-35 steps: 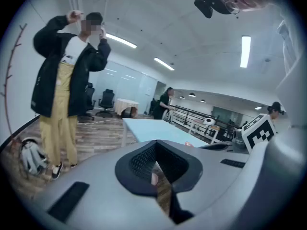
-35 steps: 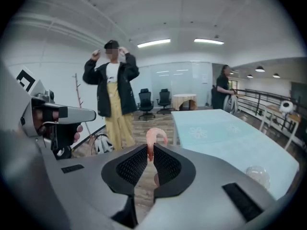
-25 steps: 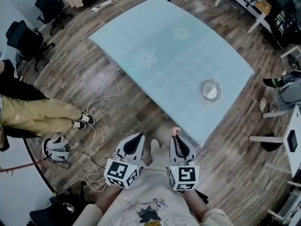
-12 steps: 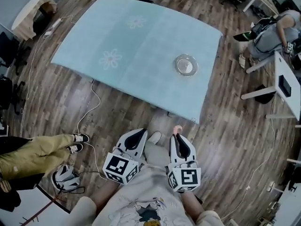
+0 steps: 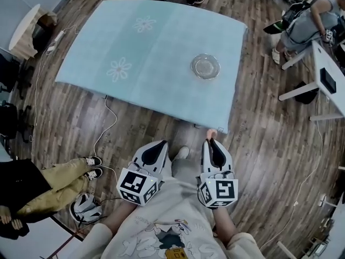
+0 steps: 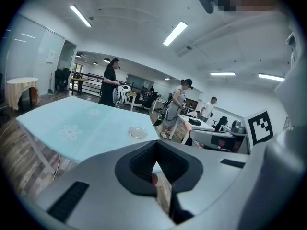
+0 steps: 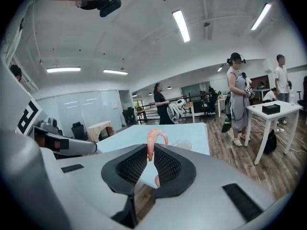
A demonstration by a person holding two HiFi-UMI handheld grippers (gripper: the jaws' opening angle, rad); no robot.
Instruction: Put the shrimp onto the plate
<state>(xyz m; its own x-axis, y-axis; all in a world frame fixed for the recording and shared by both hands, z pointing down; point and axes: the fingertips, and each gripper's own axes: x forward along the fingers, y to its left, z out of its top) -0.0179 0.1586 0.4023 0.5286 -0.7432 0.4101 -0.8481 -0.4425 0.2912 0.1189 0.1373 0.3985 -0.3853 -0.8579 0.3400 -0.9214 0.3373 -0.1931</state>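
A pink shrimp (image 7: 154, 142) sticks up from between the pads of my right gripper (image 7: 150, 160), which is shut on it. In the head view the shrimp (image 5: 211, 134) shows at the tip of the right gripper (image 5: 211, 142), just short of the table's near corner. The clear glass plate (image 5: 205, 66) lies empty on the right part of the light blue tablecloth (image 5: 145, 58), well ahead of both grippers. It shows small in the left gripper view as the plate (image 6: 137, 132). My left gripper (image 5: 157, 148) is shut and holds nothing, close to my body over the floor.
The table's near edge (image 5: 161, 109) runs across in front of me. A white cable (image 5: 105, 128) trails on the wooden floor at left. A seated person's legs (image 5: 48, 179) are at lower left; another person (image 5: 310, 15) and white desks (image 5: 323, 82) stand at right.
The view has swung, so the table sits more squarely ahead and the plate is nearer the middle. Both grippers stay close to my body, the right one still holding the shrimp.
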